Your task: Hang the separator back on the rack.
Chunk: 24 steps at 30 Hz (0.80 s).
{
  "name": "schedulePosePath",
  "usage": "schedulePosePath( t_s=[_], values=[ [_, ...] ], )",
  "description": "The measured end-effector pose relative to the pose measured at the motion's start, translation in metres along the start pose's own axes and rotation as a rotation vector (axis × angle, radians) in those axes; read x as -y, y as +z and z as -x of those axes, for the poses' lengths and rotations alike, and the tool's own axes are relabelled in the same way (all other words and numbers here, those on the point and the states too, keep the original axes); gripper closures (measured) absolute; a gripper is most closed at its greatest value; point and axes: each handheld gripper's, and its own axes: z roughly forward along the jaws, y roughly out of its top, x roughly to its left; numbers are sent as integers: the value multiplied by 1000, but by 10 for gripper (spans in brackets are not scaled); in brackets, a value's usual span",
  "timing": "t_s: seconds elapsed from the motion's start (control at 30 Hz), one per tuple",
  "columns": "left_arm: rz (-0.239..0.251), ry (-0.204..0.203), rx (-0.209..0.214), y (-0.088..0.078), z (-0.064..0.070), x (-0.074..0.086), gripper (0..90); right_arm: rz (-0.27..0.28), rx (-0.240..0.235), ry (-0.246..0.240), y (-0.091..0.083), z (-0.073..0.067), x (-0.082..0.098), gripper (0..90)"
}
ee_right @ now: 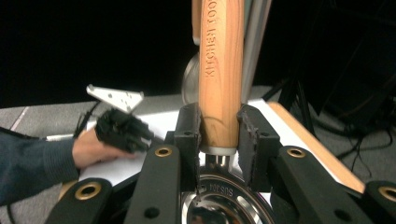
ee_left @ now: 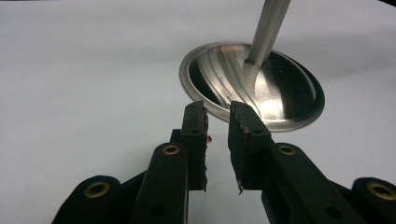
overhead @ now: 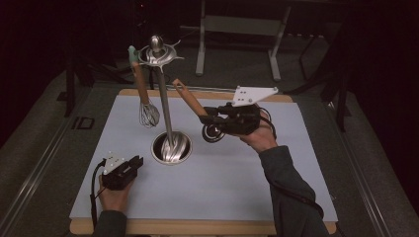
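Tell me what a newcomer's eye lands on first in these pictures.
First, the tall steel utensil stand rising from its round base at the middle of the white mat, with a whisk hanging from its top ring. Next, the right hand-held gripper, raised to the stand's right and clamping a wooden-handled utensil aimed at that ring.

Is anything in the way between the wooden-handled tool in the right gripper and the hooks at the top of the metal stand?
Nothing visible blocks it. The right gripper holds the wooden-handled tool with its handle tip angled toward the stand's hook ring. The hanging whisk is on the pole's far side, and the near hooks look free.
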Motion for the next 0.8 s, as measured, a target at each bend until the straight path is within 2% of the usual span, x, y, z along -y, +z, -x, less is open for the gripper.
schedulePosePath(
  t_s=[0.27, 0.57, 0.73, 0.8],
  values=[
    [0, 2, 0, 0, 0, 0, 767, 41, 3, -48, 8, -10, -25, 710],
    [3, 2, 2, 0, 0, 0, 767, 12, 121, -78, 25, -13, -34, 710],
    [4, 3, 2, 0, 0, 0, 766, -12, 155, -91, 34, -15, -34, 707],
    [4, 4, 2, -1, 0, 0, 766, -25, 185, -95, 38, -15, -33, 702]
  ],
)
